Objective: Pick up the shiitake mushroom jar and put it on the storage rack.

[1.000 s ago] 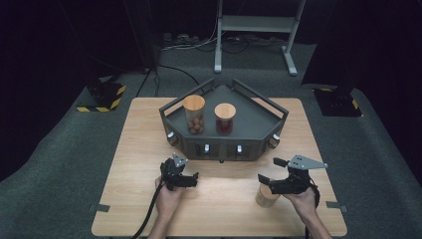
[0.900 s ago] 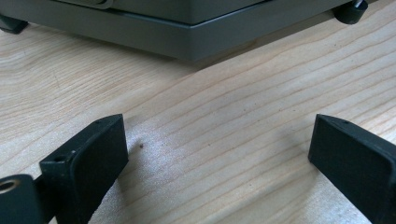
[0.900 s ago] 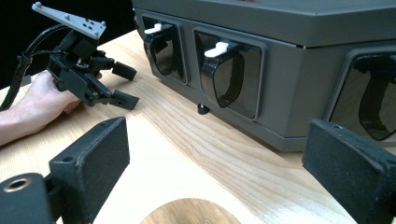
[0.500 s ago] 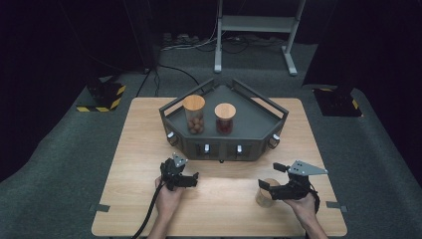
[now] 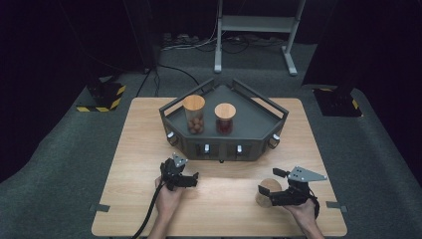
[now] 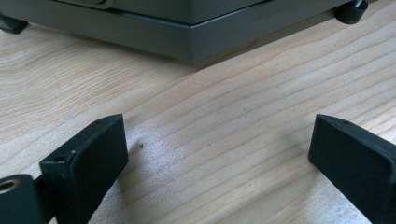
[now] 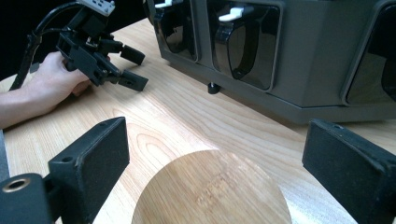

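Note:
A jar with a round wooden lid point(image 5: 269, 193) stands on the table at the near right. My right gripper point(image 5: 268, 181) is open, one jaw on each side of that lid point(image 7: 210, 191), and a thin gap shows beside each jaw. My left gripper point(image 5: 193, 180) rests low over bare wood at the near left, jaws wide apart and open with nothing between them point(image 6: 219, 140). It also shows far off in the right gripper view point(image 7: 136, 69), held by a hand. Two more wooden-lidded jars stand in the grey tray point(image 5: 224, 147): one with brown balls point(image 5: 194, 115), one with dark red contents point(image 5: 225, 119).
The grey tray point(image 7: 303, 70) has a low railed wall and dark windows along its front, and it stands on small feet point(image 6: 187, 37) just beyond both grippers. Light wooden table point(image 5: 139, 149) with its edges close behind the hands. A black cable trails off the near edge.
The right gripper has come down and slightly toward the near edge, closing in around the jar's lid. The left gripper and the jars have stayed put.

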A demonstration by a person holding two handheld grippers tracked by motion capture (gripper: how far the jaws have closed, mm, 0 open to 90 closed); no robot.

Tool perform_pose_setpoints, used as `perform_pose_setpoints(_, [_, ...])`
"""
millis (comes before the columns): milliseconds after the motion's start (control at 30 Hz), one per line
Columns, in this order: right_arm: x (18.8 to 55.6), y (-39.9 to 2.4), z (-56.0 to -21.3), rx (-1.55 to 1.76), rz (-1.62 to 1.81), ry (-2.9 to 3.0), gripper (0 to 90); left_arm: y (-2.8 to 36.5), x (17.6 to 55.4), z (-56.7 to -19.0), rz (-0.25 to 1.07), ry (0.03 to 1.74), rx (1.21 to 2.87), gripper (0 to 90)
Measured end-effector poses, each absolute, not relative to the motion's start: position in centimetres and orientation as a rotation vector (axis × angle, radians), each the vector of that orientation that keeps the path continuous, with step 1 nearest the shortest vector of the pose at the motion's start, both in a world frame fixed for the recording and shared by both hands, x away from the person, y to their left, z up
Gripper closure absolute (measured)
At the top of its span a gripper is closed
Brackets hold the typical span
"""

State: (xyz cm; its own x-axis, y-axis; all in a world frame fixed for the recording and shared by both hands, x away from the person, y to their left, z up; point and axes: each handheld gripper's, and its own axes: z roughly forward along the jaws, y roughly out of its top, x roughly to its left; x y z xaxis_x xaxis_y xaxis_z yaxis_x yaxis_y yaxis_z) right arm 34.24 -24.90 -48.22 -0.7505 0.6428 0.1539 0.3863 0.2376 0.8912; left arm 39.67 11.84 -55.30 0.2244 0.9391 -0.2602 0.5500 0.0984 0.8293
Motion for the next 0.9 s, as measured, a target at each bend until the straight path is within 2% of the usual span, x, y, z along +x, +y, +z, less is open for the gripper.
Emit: perform_pose_setpoints(900, [33.2,-24.6,-50.5,0.978,1.411,2.32,7.3,11.8,39.7,-55.3,0.527,1.443,1.571,4.6])
